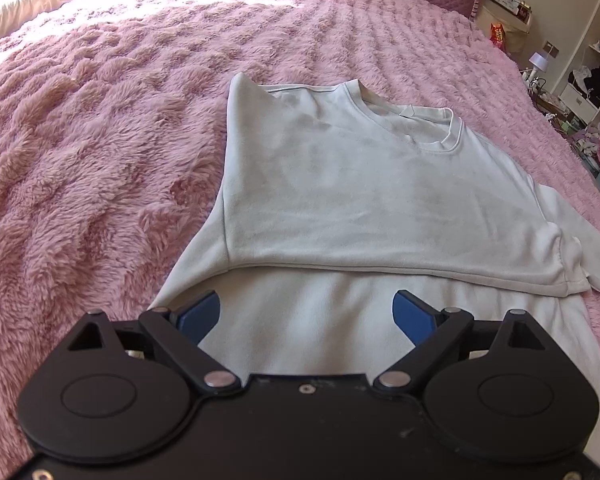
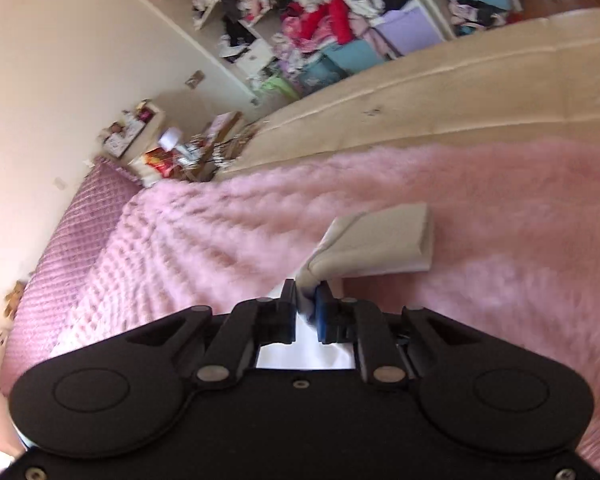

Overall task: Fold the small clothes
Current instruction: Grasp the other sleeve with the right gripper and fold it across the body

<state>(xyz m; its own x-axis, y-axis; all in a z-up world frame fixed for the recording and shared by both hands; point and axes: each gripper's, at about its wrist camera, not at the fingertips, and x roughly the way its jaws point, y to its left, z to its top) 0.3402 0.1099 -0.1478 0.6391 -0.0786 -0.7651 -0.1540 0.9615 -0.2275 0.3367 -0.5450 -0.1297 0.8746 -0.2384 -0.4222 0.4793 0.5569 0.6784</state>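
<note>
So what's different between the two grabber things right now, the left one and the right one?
The left gripper stands wide open with nothing between its blue pads, above the white sweatshirt. The right gripper is pinched shut on a sleeve of pale fabric. The left view is sharp, the right blurred. Both are black and sit over the pink blanket.
</note>
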